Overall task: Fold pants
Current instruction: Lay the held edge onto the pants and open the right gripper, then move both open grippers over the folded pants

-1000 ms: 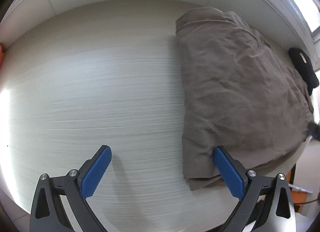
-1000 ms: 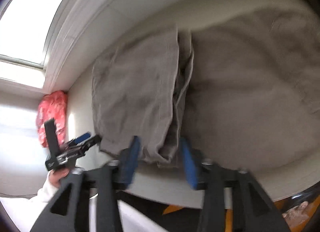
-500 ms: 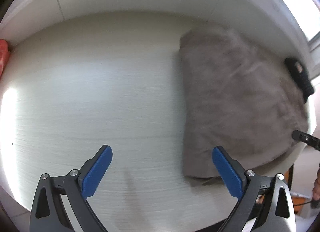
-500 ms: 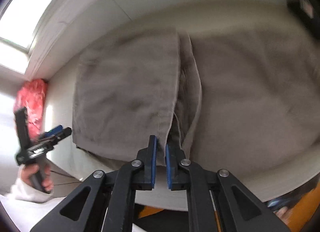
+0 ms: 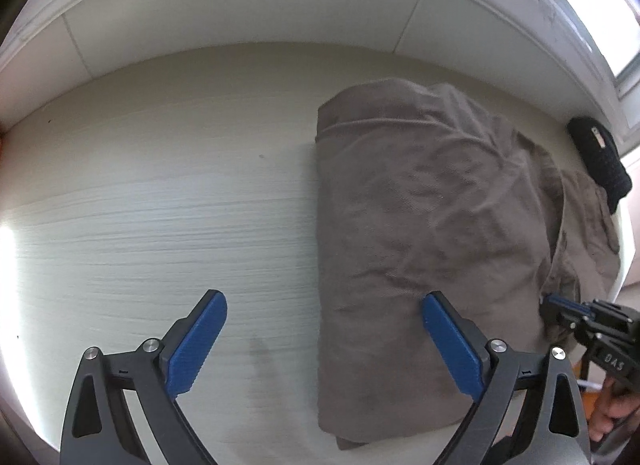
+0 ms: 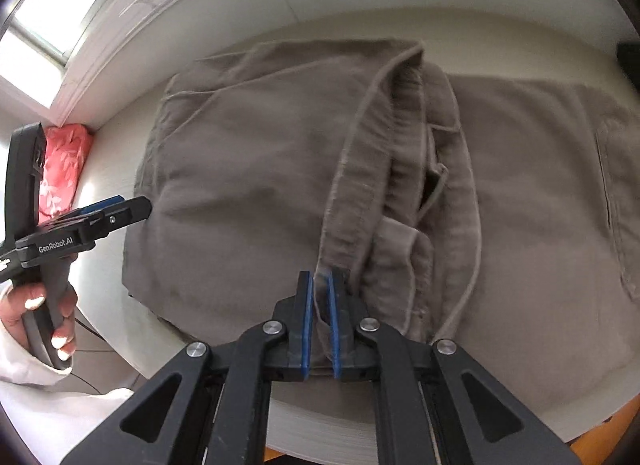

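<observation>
On the pale wood-grain surface (image 5: 160, 205) lies one pair of folded grey-brown cotton pants (image 6: 248, 185), its near hem pinched between the closed right gripper (image 6: 319, 321), while the left gripper (image 5: 324, 341) hovers wide open, empty.

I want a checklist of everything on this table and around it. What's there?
Surface: pale wood-grain table, bare on its left part.
Job's things: brown pants, partly folded, lying near the table's front edge.
Clutter: black knitted item at the far right; pink floral item by the wall.
Grippers: left gripper open, one finger over the pants; right gripper shut on a pants hem.
Cables: thin dark cable below the table edge.
Surroundings: white wall panel, bright window.
</observation>
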### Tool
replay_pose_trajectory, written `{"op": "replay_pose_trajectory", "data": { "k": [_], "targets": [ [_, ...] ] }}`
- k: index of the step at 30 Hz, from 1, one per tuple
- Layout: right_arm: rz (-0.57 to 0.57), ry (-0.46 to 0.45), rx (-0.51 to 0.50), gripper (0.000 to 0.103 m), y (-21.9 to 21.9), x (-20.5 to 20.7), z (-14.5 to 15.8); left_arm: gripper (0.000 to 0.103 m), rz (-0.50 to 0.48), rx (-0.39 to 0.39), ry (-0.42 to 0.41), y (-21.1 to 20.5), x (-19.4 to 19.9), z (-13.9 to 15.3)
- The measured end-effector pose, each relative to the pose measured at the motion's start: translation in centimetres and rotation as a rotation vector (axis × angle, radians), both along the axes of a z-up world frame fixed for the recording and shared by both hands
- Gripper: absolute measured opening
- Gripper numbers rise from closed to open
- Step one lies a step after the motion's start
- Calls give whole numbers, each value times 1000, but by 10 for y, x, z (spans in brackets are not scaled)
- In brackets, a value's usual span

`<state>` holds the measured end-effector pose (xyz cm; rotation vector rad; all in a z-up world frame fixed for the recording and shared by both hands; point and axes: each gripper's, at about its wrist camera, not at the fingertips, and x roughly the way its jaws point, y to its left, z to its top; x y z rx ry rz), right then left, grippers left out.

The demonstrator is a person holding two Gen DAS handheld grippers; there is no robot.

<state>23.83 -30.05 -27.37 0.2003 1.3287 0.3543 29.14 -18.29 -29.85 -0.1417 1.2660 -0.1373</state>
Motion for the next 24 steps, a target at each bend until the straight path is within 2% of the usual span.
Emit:
{"op": "replay_pose_trajectory", "data": {
  "k": [5, 8, 10, 12, 14, 17, 21, 24],
  "targets": [
    [-41, 5, -20, 2, -30, -7, 19, 100, 10, -12, 11, 3, 6, -5],
    [-93, 6, -68, 9, -58, -18, 37, 100, 8, -8, 9, 2, 2, -13],
    [-121, 4, -95, 9, -73, -22, 44, 100, 12, -16, -8, 1, 3, -7],
    [-137, -25, -66, 9, -82, -22, 59, 100, 14, -33, -39, 1, 0, 4],
    [-122, -86, -57, 9, -76, -18, 79, 100, 11, -44, -62, 1, 2, 12],
    [-56, -156, 10, 12, -50, -7, 97, 100, -5, -44, -72, -6, 11, 15],
    [37, -125, 21, 14, -14, 4, 71, 100, -30, -24, -63, -20, 26, 7],
    [53, -50, -45, 14, 5, 5, 39, 100, -30, -3, -42, -22, 29, -2]
  ]
}}
